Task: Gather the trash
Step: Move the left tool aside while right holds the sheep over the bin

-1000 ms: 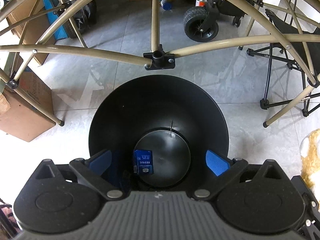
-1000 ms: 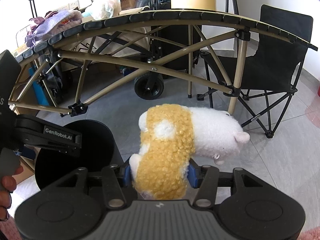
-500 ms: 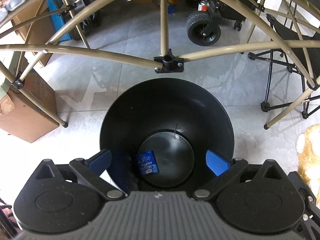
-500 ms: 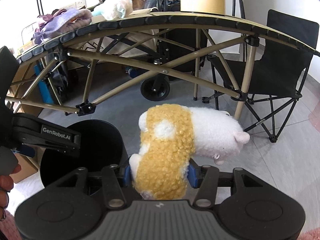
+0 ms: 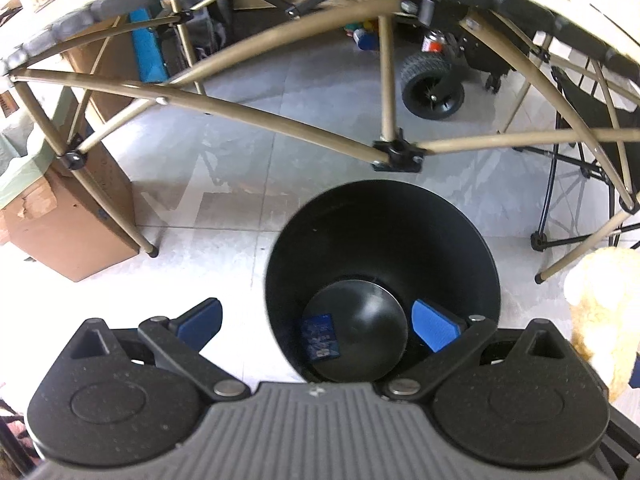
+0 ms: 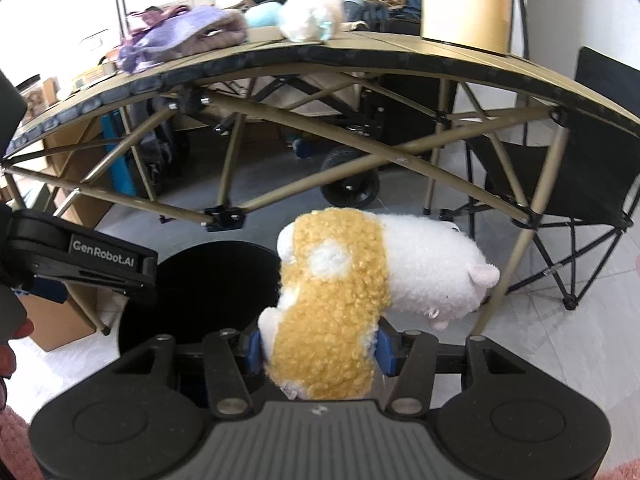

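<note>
A black round trash bin (image 5: 380,232) stands on the tiled floor, with a small blue packet (image 5: 320,336) lying at its bottom. My left gripper (image 5: 316,320) hangs open above the bin's left rim, nothing between its blue pads. My right gripper (image 6: 318,346) is shut on a white and yellow plush toy (image 6: 340,280), its blue pads pressing the toy's yellow middle. In the right wrist view the bin (image 6: 216,280) sits just left of the toy, with the left gripper's body (image 6: 80,260) over it. The toy's edge (image 5: 600,308) shows at the right of the left wrist view.
A folding table's tan frame (image 5: 280,120) arches over the floor behind the bin. A cardboard box (image 5: 68,216) stands at the left, a black folding chair (image 6: 580,168) at the right, a cart wheel (image 5: 434,88) further back. Soft items lie on the tabletop (image 6: 192,32).
Both grippers have drifted left and slightly up, so the bin now lies right of centre in the left wrist view. The right gripper's grip on the plush toy is unchanged.
</note>
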`<action>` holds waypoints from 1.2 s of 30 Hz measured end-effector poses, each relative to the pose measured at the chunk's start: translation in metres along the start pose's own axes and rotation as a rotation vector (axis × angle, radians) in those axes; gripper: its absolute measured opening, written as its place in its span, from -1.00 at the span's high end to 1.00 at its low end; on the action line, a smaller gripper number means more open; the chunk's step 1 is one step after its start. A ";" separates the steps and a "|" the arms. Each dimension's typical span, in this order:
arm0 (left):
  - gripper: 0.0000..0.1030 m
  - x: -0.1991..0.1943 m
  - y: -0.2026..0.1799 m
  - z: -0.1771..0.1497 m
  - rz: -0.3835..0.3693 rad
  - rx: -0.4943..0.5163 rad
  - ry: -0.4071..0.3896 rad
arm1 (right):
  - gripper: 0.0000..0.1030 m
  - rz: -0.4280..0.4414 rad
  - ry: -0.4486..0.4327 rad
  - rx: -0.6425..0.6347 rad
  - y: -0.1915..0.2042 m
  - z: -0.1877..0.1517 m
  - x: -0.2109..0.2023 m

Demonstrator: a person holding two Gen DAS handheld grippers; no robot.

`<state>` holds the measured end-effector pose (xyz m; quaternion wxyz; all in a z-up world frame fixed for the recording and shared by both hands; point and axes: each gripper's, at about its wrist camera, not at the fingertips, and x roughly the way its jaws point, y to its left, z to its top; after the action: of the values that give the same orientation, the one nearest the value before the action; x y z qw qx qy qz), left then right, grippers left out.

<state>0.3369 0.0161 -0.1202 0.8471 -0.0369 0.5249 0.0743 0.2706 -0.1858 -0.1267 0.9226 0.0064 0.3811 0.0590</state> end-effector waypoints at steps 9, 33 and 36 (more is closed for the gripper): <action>-1.00 -0.011 0.043 0.000 -0.008 -0.049 -0.046 | 0.00 0.039 0.021 -0.036 0.033 0.005 0.009; -1.00 0.015 0.156 -0.047 0.185 -0.095 -0.122 | 0.00 0.144 0.146 -0.072 0.091 0.017 0.052; -1.00 0.016 0.160 -0.049 0.188 -0.096 -0.123 | 0.00 0.154 0.172 -0.065 0.096 0.017 0.059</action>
<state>0.2739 0.1680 -0.1543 0.8642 -0.0237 0.4691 0.1805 0.3141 -0.0830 -0.1503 0.8789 0.0007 0.4552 0.1425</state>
